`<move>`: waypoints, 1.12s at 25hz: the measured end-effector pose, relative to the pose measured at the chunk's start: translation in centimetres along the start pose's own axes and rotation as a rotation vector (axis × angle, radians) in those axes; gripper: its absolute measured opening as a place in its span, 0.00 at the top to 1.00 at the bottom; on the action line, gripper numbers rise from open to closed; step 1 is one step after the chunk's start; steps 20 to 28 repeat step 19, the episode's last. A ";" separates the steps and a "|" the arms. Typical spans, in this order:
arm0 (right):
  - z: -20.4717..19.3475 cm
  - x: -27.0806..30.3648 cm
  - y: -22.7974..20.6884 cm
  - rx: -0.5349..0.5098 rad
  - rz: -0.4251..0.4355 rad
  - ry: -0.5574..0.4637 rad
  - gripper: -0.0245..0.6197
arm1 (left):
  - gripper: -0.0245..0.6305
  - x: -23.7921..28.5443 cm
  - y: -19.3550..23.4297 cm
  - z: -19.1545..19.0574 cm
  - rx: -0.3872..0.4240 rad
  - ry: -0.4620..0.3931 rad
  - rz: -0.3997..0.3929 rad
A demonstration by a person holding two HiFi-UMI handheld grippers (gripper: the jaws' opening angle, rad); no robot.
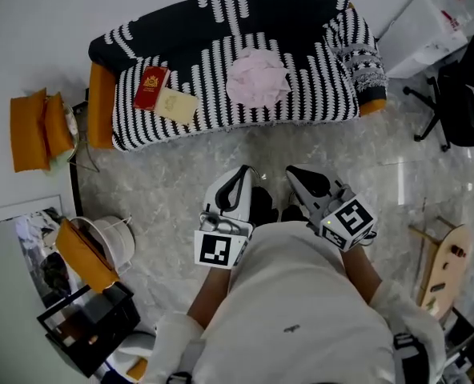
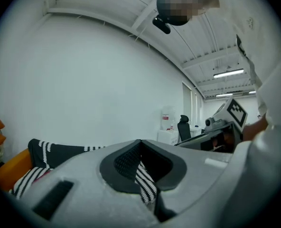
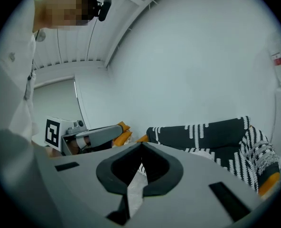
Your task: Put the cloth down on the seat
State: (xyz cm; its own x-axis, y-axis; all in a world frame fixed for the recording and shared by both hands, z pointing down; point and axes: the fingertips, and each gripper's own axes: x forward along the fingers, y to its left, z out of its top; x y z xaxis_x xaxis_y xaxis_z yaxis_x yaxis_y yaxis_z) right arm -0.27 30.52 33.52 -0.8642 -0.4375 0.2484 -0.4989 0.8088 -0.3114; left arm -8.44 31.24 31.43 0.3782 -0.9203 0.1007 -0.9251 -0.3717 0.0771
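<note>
1. The pink cloth [image 1: 258, 77] lies bunched in a loose heap on the seat [image 1: 317, 94] of the sofa [image 1: 221, 18], roughly at its middle, touching no tool.
2. The sofa wears a black cover with white stripes; orange upholstery shows at both of its ends.
3. On the seat, well to the left of the cloth, a red booklet [image 1: 150, 88] lies with a cream card [image 1: 177, 105] just beside it.
4. The left tool [image 1: 247, 172] is closed – its dark pads meet at the tips, and only the striped cover shows through the gap behind them. Nothing is gripped.
5. The right tool [image 1: 295, 171] is likewise closed and empty, the pads meeting at the tips.
6. Both tools sit side by side close to the person's body, above the marbled floor [image 1: 173, 174] and well apart from the sofa, pointing toward it.
7. Each gripper view shows the other tool with its marker cube [image 1: 219, 249] off to one side.
8. Orange cushions [image 1: 37, 126] rest on the floor left of the sofa – a black office chair [image 1: 457, 102] stands at its right.
</note>
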 end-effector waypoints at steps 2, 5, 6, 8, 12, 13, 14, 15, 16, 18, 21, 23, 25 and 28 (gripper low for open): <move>-0.9 -1.5 0.3 0.006 0.015 0.008 0.95 | 0.94 -0.6 -1.8 -0.2 0.007 0.014 0.006; -2.0 -3.6 0.2 0.007 0.029 0.022 0.95 | 0.94 -1.2 -4.2 -0.6 0.017 0.035 0.009; -2.2 -4.2 0.1 0.007 0.030 0.024 0.95 | 0.94 -1.2 -4.8 -0.7 0.017 0.036 0.011; -2.5 -5.1 -0.2 0.007 0.028 0.023 0.95 | 0.94 -1.3 -5.7 -0.8 0.017 0.031 0.018; -3.0 -6.7 -0.7 0.005 0.024 0.015 0.95 | 0.94 -1.2 -7.6 -1.1 0.039 0.036 0.021; -3.1 -7.0 -0.7 0.004 0.024 0.015 0.95 | 0.94 -1.3 -7.9 -1.1 0.040 0.037 0.021; -3.1 -7.2 -0.7 0.004 0.025 0.017 0.95 | 0.94 -1.3 -8.1 -1.1 0.036 0.036 0.023; -3.2 -7.4 -0.7 0.004 0.026 0.020 0.95 | 0.94 -1.3 -8.2 -1.1 0.031 0.036 0.025; -3.2 -7.5 -0.7 0.005 0.026 0.023 0.95 | 0.94 -1.3 -8.3 -1.1 0.028 0.037 0.027; -3.2 -7.9 -0.7 0.005 0.027 0.022 0.95 | 0.94 -1.1 -8.5 -1.2 0.025 0.043 0.030; -3.1 -8.1 -0.8 0.004 0.027 0.020 0.95 | 0.94 -1.1 -8.6 -1.3 0.024 0.046 0.032; -3.1 -8.1 -0.8 0.004 0.027 0.020 0.95 | 0.94 -1.1 -8.6 -1.3 0.024 0.046 0.032; -3.1 -8.1 -0.8 0.004 0.027 0.020 0.95 | 0.94 -1.1 -8.6 -1.3 0.024 0.046 0.032; -3.1 -8.1 -0.8 0.004 0.027 0.020 0.95 | 0.94 -1.1 -8.6 -1.3 0.024 0.046 0.032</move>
